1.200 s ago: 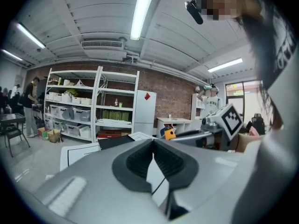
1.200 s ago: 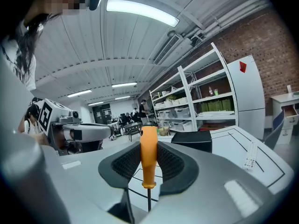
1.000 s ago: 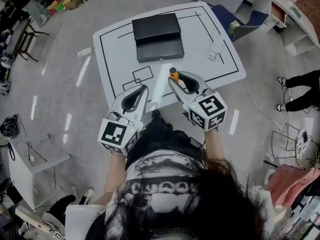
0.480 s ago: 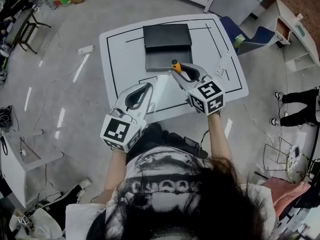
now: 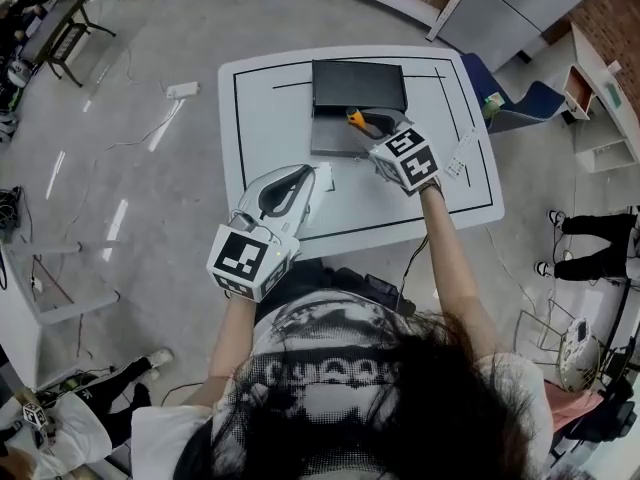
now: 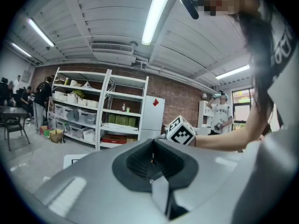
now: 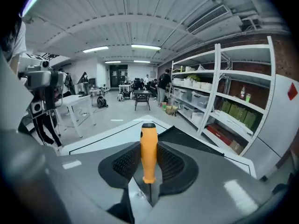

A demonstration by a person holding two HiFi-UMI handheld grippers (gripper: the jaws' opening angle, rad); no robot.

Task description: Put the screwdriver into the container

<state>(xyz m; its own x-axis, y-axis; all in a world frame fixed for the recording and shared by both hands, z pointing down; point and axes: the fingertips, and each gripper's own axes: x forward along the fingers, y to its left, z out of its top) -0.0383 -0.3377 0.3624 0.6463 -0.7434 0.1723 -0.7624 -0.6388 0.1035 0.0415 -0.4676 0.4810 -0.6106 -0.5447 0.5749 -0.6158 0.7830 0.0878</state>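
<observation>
My right gripper (image 5: 368, 121) is shut on a screwdriver with an orange handle (image 5: 355, 119) and hangs over the near part of the black container (image 5: 358, 86) at the far side of the white table (image 5: 270, 118). In the right gripper view the orange handle (image 7: 148, 150) stands between the pads of the right gripper (image 7: 148, 160), its metal shaft pointing back toward the camera, with the black container (image 7: 184, 135) beyond. My left gripper (image 5: 302, 172) hovers above the table's near middle. In the left gripper view the left gripper (image 6: 152, 161) is shut with nothing in it.
A white remote-like object (image 5: 462, 153) lies at the table's right side and a small white item (image 5: 323, 176) near the left gripper's tip. A blue chair (image 5: 520, 100) stands beyond the right corner. Shelving (image 7: 224, 101) lines the wall. A person's legs (image 5: 590, 240) show at the right.
My right gripper has carried the screwdriver forward from the table's middle to above the black container. The left gripper has stayed near the front of the table.
</observation>
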